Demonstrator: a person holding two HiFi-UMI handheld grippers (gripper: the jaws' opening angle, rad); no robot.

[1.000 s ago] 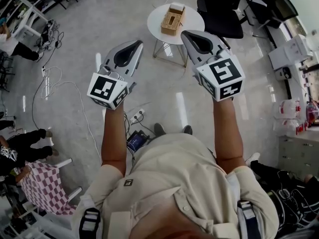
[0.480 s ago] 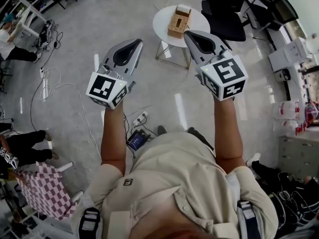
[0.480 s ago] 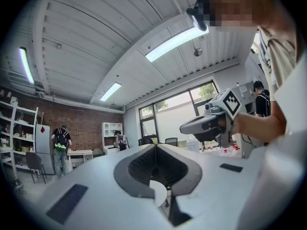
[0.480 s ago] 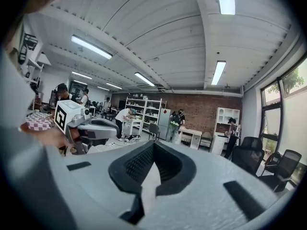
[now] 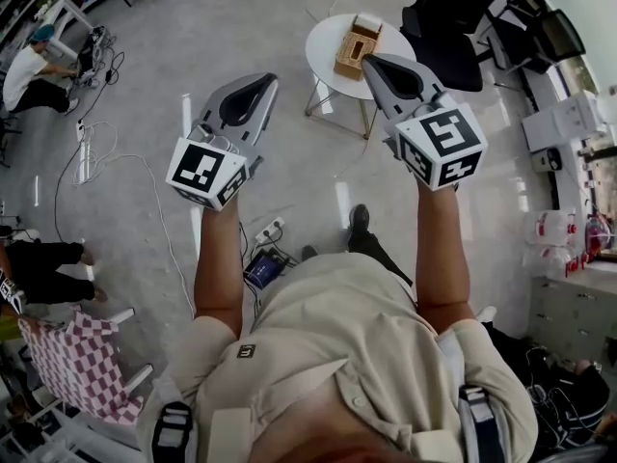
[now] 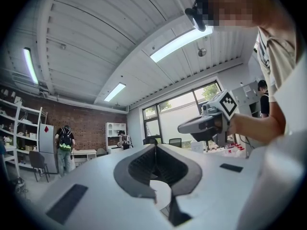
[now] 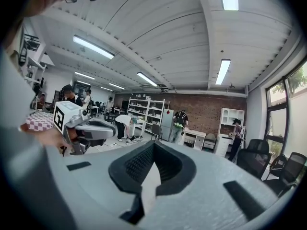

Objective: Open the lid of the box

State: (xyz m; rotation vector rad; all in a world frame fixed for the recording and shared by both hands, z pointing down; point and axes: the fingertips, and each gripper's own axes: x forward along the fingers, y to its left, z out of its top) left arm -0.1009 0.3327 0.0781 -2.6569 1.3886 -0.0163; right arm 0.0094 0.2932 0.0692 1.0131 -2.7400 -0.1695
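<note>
In the head view a small wooden box (image 5: 359, 46) with a pale lid stands on a round white table (image 5: 328, 61), far ahead on the floor. Both grippers are held out level at chest height, well short of the table. My left gripper (image 5: 269, 79) is shut and holds nothing; its own view shows the jaws (image 6: 154, 145) closed together. My right gripper (image 5: 370, 60) is shut too and empty (image 7: 153, 143); in the head view its tip overlaps the table's near edge. Neither gripper view shows the box.
Black office chairs (image 5: 453, 22) stand behind the table. Cables (image 5: 96, 152) and a power strip (image 5: 266, 228) lie on the grey floor. A checked cloth (image 5: 82, 360) is at the lower left, white cabinets (image 5: 569, 297) at the right. People work by the shelves (image 5: 34, 70).
Both grippers have moved forward together toward the table, still shut. The table and box have shifted right in the head view. The person's feet have stepped.
</note>
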